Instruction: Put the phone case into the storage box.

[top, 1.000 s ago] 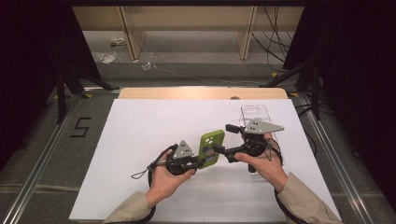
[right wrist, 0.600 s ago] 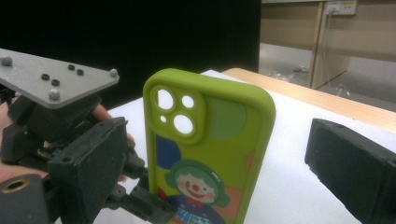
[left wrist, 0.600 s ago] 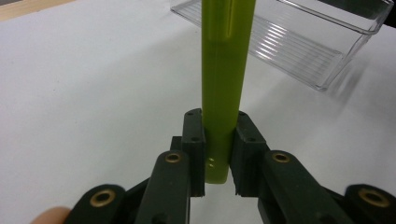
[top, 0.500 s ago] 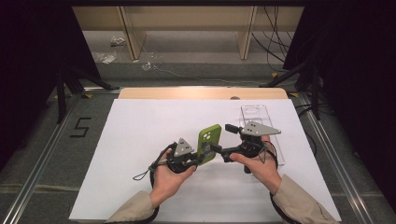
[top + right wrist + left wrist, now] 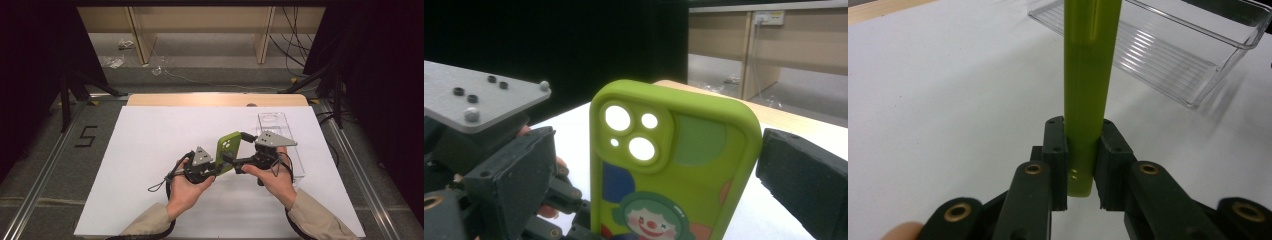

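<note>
A lime-green phone case [image 5: 228,149] with a clown picture and camera cut-outs [image 5: 674,165] stands upright above the white sheet. My left gripper [image 5: 1080,165] is shut on its lower edge [image 5: 1087,100], one pad on each face. In the high view the left gripper [image 5: 214,169] is just left of the case. My right gripper [image 5: 656,172] is open, with one black jaw on each side of the case and a gap at both. In the high view the right gripper [image 5: 239,164] reaches in from the right.
A clear plastic tray [image 5: 280,127] lies on the white sheet [image 5: 150,150] behind the right hand, and it also appears beyond the case as the ribbed clear tray [image 5: 1168,55]. A wooden table edge [image 5: 215,99] runs along the far side.
The case has risen slightly and stands more upright. The right gripper has edged left, so that its jaws now flank the case. The left hand has hardly moved.
</note>
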The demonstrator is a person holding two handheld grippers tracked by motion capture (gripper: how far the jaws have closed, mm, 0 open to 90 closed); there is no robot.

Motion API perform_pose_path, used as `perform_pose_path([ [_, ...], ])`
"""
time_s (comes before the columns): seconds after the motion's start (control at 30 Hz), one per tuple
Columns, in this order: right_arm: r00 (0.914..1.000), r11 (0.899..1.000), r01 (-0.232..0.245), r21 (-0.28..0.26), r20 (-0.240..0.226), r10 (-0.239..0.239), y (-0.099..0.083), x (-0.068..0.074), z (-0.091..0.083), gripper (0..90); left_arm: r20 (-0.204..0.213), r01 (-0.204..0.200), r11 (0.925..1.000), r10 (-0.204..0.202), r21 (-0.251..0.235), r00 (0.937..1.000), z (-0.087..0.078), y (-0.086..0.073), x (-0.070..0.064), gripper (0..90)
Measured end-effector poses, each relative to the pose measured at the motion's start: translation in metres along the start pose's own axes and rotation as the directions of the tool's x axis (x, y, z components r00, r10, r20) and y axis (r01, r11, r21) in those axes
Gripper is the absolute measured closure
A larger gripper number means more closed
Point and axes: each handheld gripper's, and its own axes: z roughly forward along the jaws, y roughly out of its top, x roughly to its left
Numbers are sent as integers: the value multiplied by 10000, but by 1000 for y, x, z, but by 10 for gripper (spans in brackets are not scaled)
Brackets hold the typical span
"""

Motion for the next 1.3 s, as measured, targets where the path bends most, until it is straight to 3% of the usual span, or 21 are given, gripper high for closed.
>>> perform_pose_path([
  [0.3,9977,9999,-161,-11,665,161,-2,-2,3,22,-55,-3,10000,3,20,10000,4,2,-4,773],
  [0.93,9939,9991,-428,-5,1013,426,-4,-3,7,64,122,81,10000,-81,8,9999,9,4,-11,773],
  [1.3,9923,9988,-466,-127,1145,477,-5,-2,6,150,191,212,9998,-211,-62,9996,8,5,-10,771],
])
